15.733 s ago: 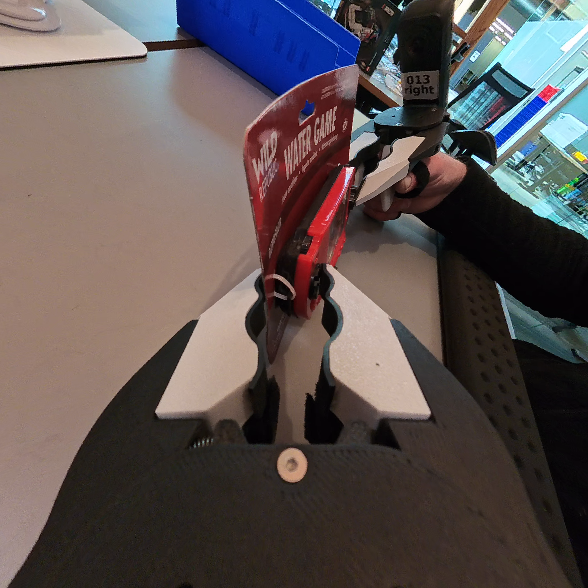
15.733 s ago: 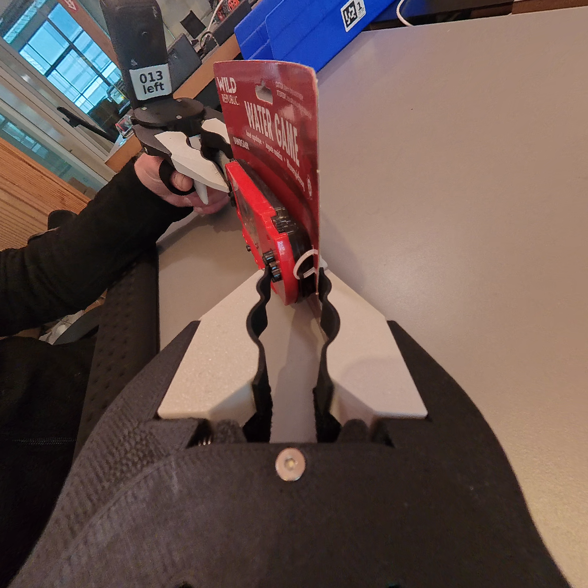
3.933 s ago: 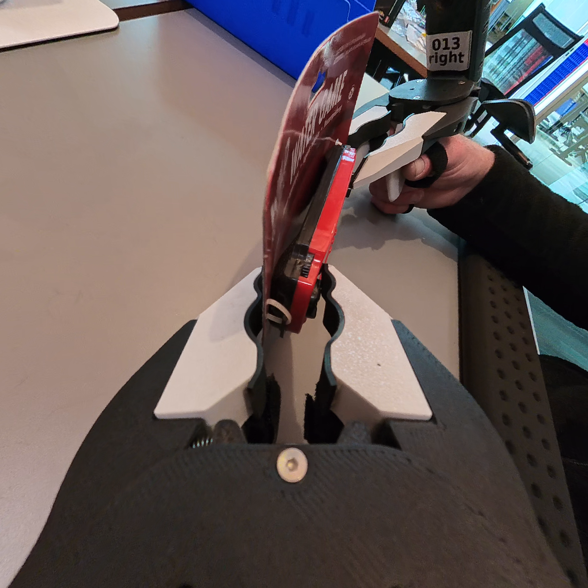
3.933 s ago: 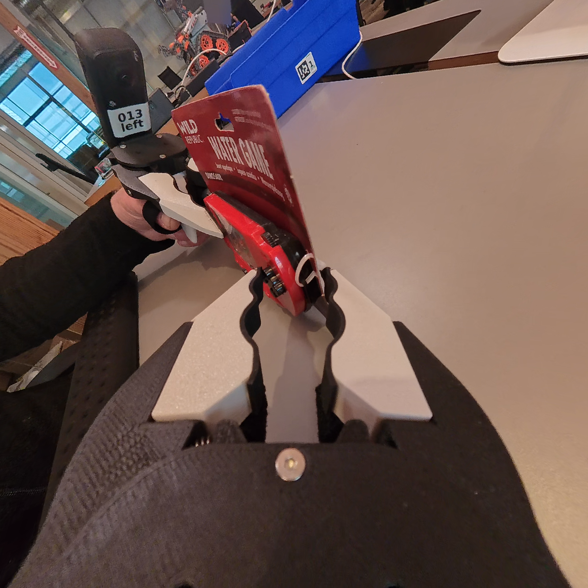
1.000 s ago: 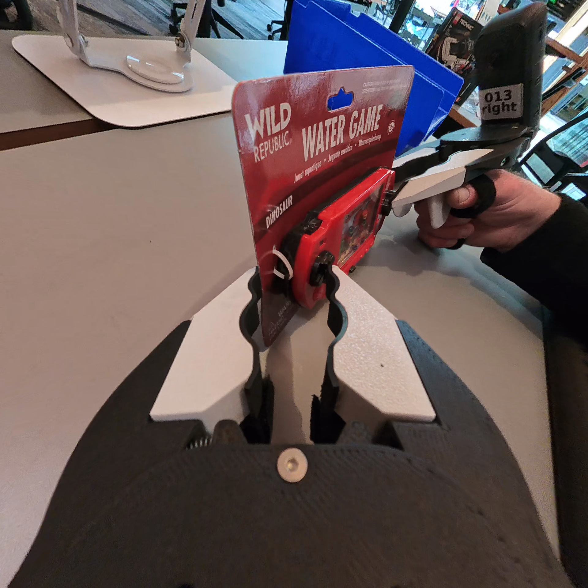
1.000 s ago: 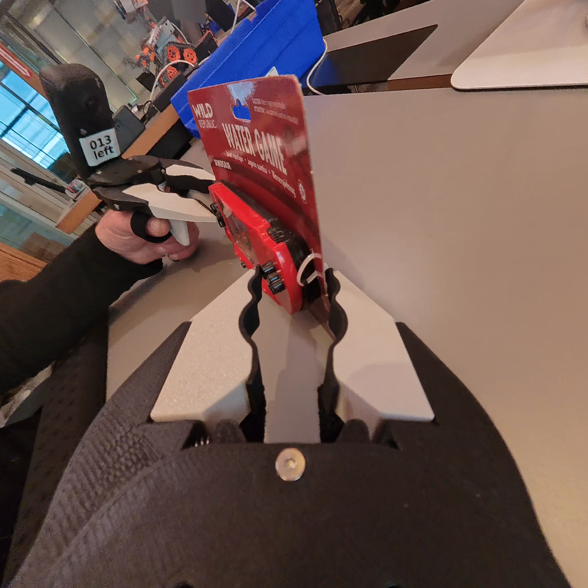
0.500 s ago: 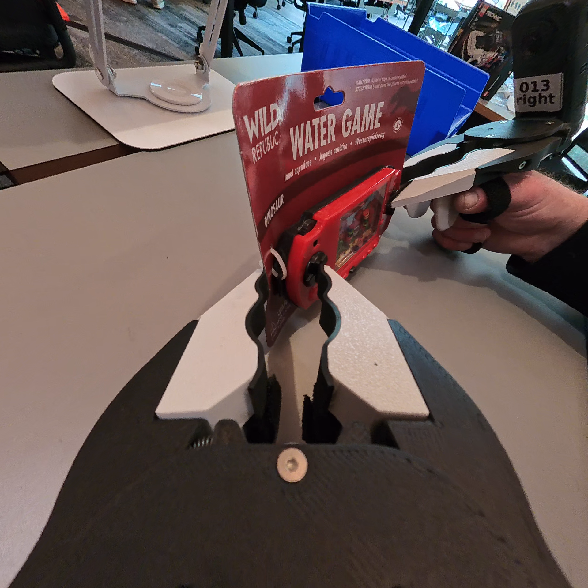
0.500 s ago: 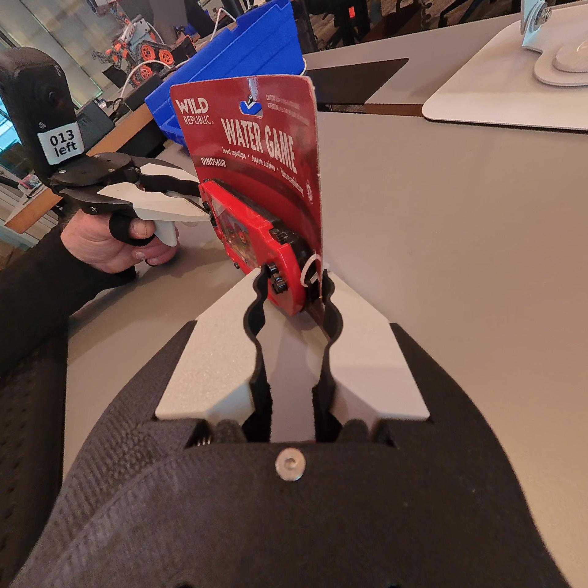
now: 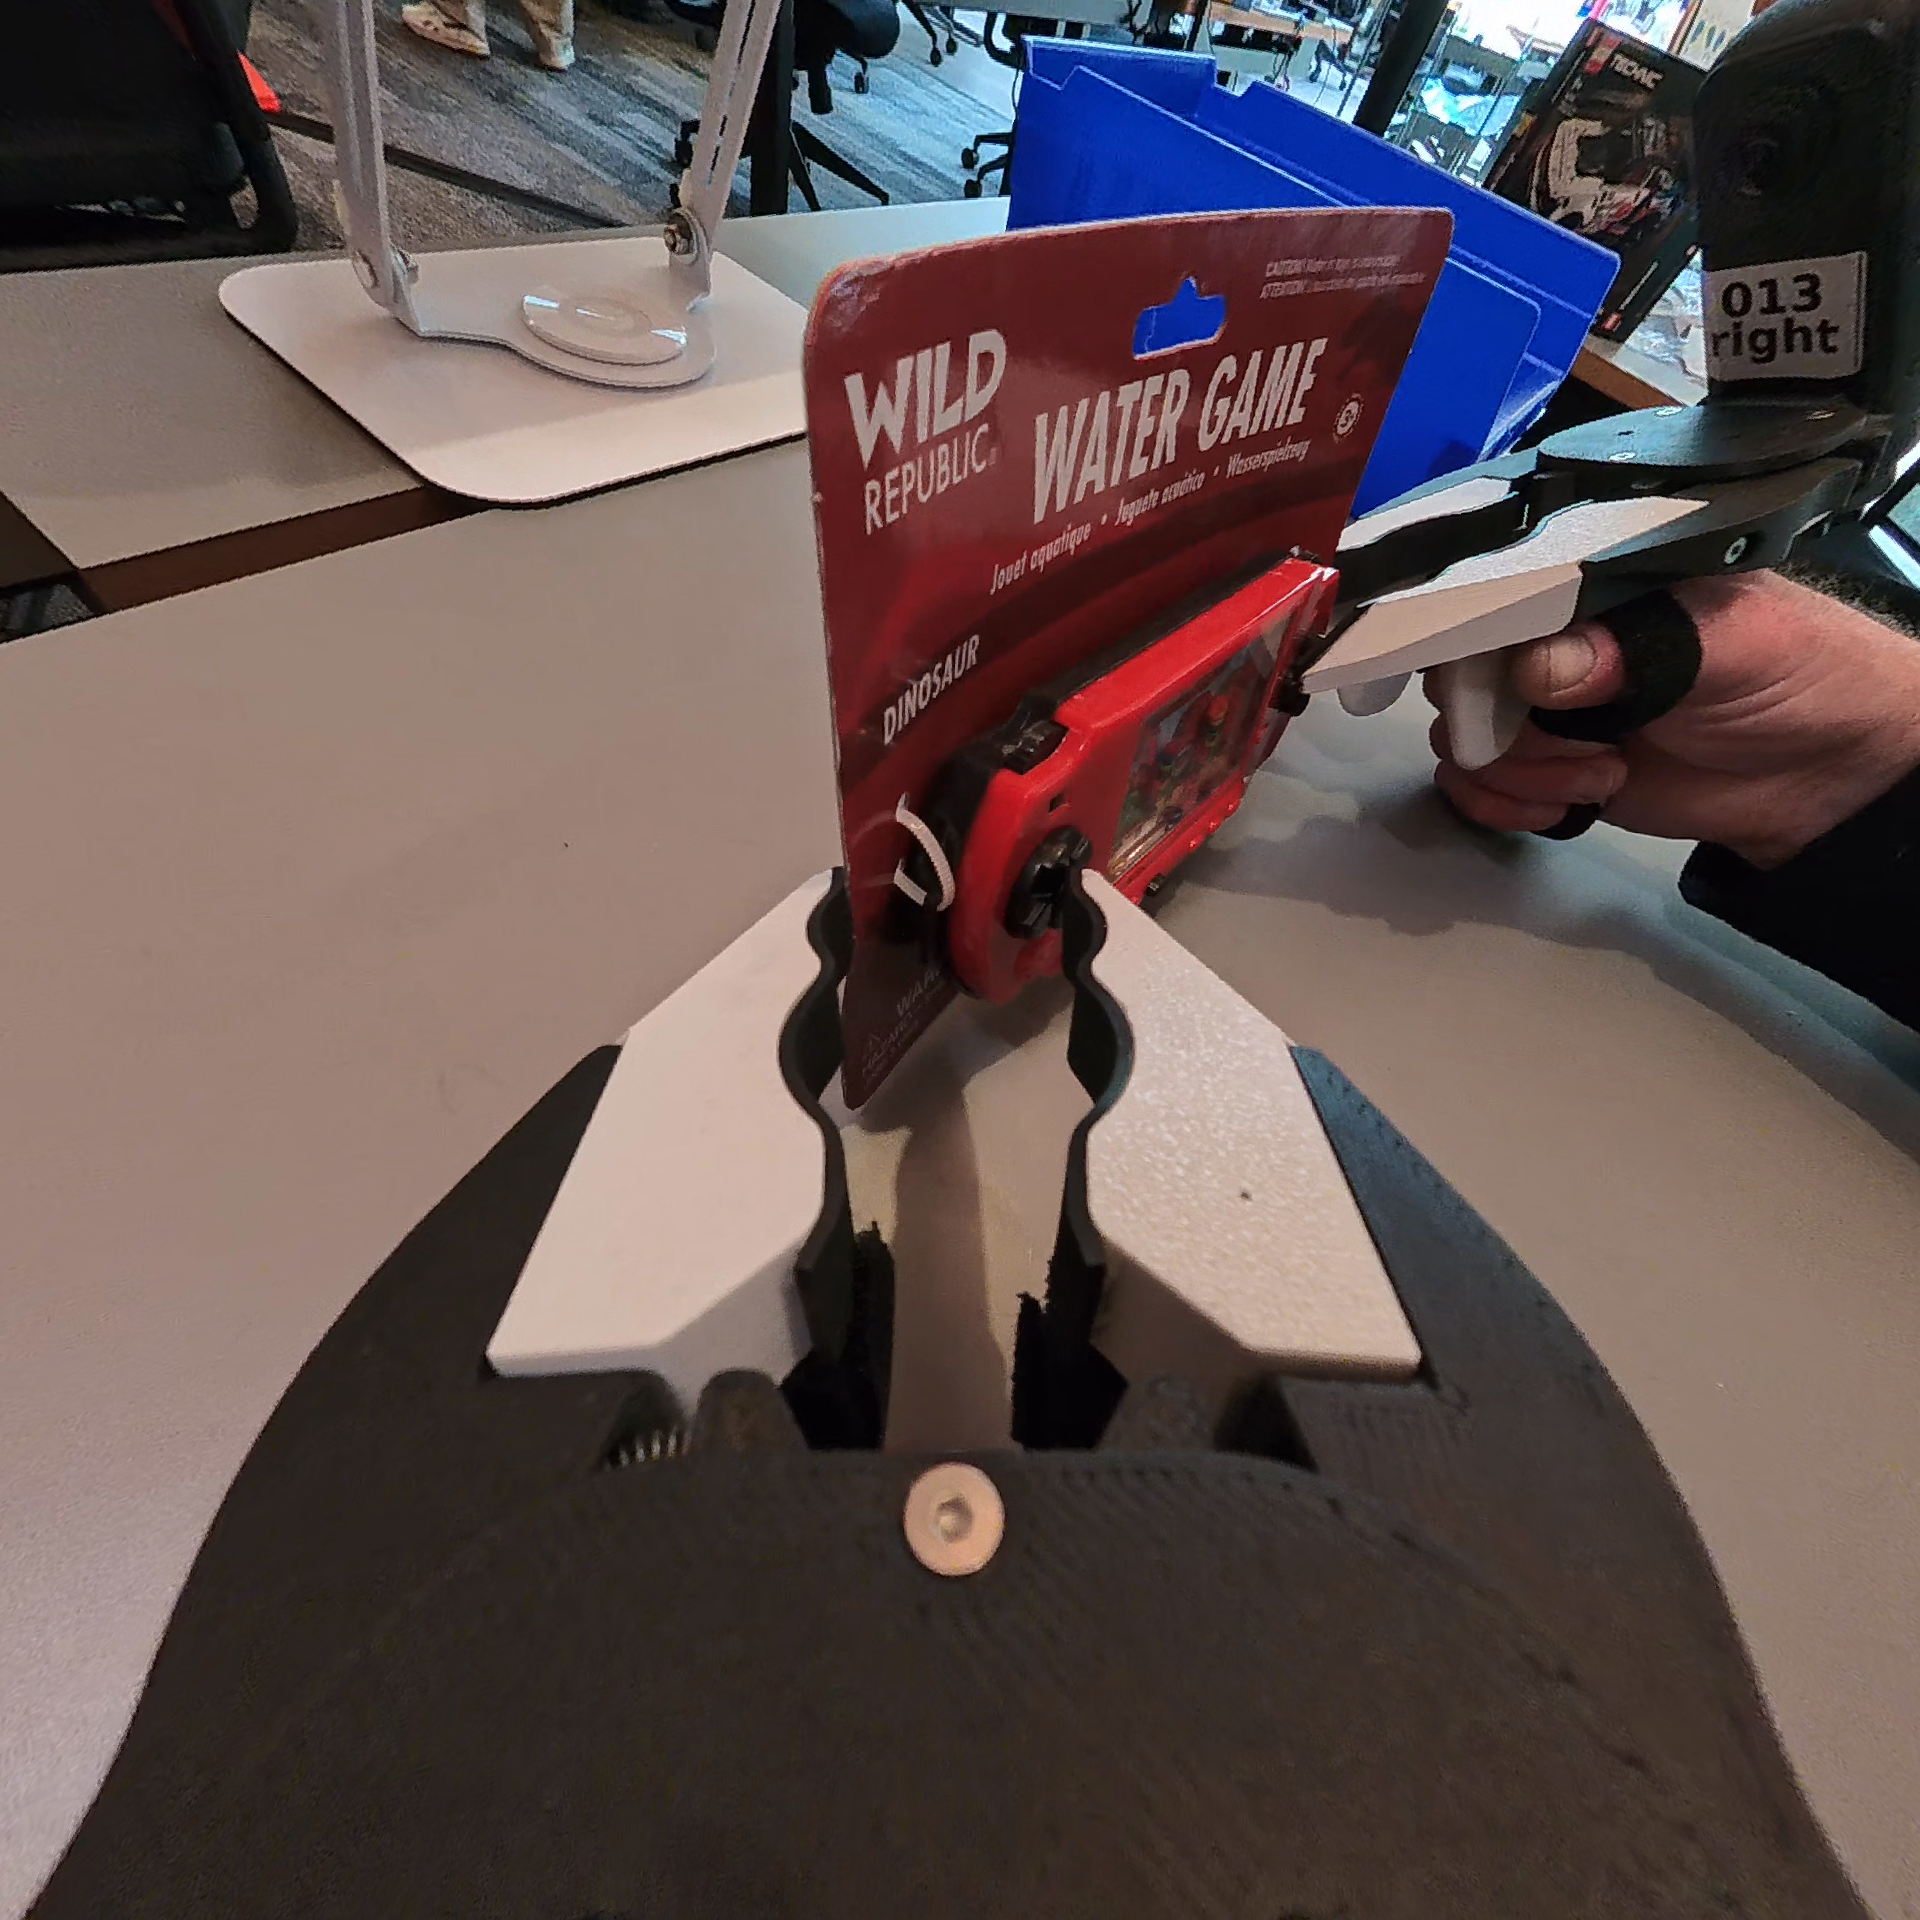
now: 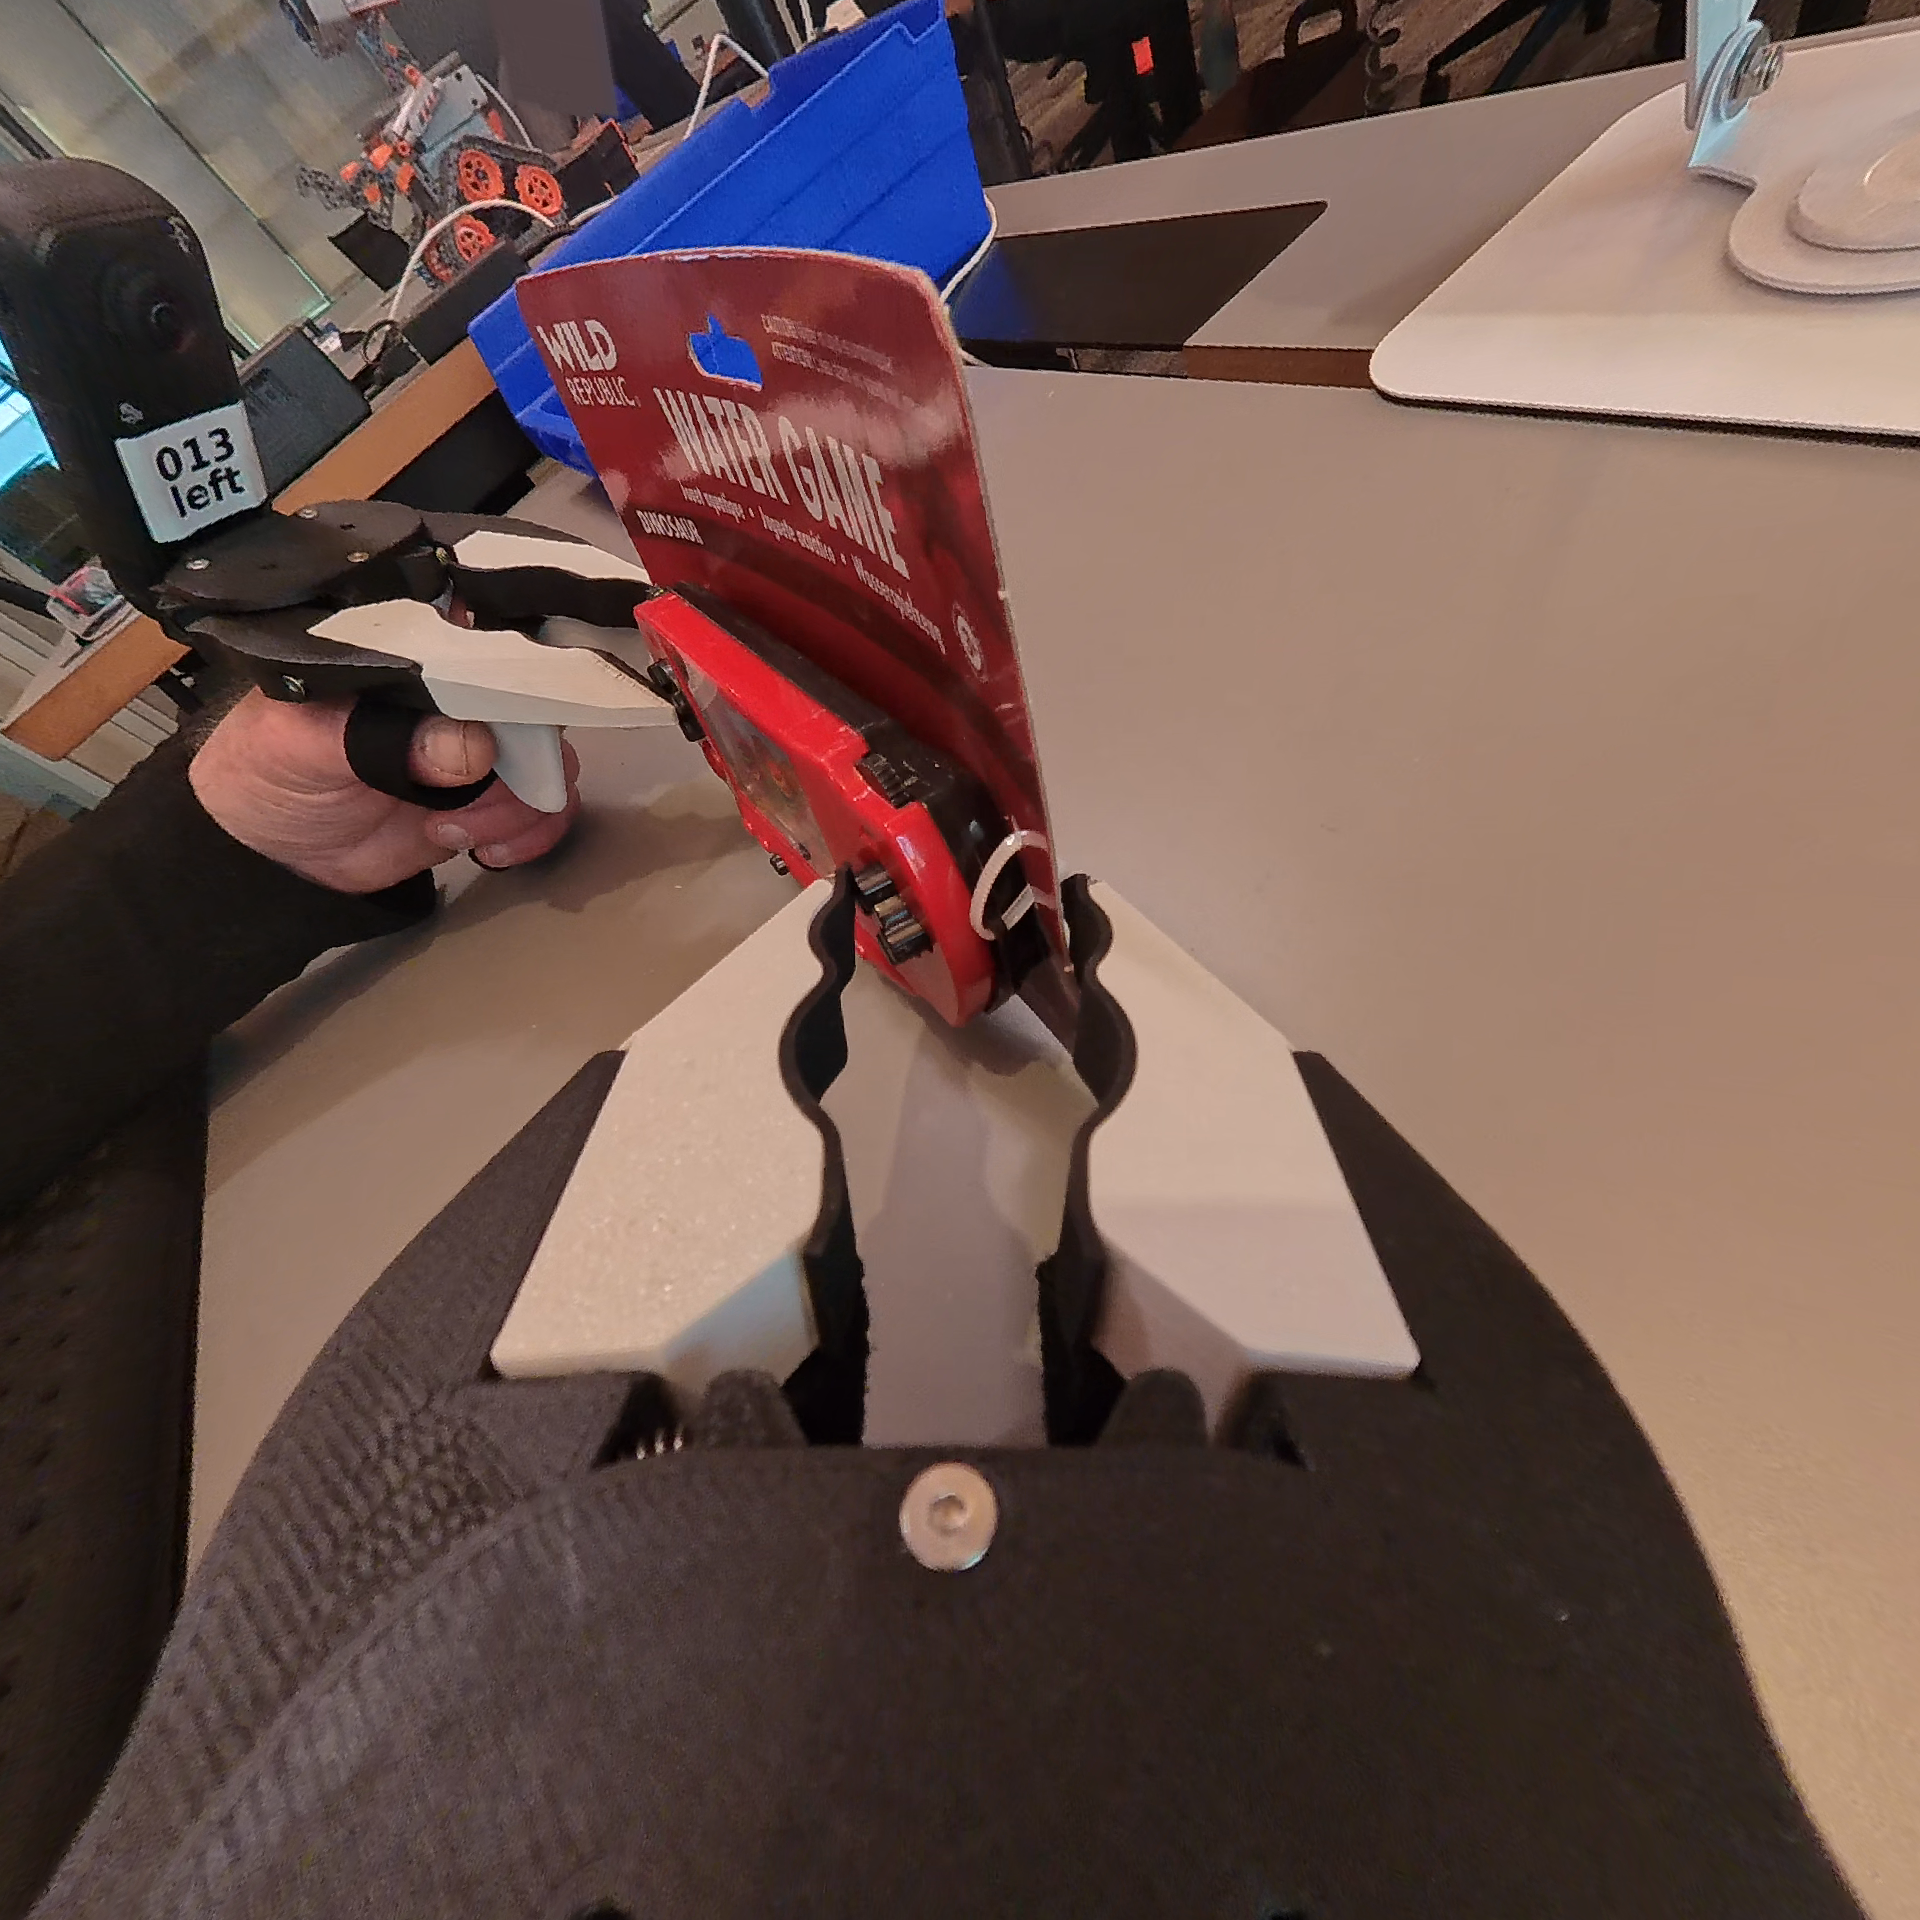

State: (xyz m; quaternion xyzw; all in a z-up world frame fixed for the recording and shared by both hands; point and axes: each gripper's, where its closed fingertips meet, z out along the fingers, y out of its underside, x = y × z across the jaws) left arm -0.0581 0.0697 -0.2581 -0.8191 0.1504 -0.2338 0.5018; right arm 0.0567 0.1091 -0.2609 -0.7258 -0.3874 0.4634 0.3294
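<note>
Above the grey worktop (image 9: 416, 831), your left gripper (image 9: 951, 904) and right gripper (image 10: 961, 914) clamp opposite ends of the carded red handheld water toy (image 9: 1122, 769), upright between them; match grip pressure so the card stays unbent.

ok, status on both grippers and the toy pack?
Left gripper shut on carded red water game. Right gripper shut on opposite end. Pack upright above grey table.
</note>
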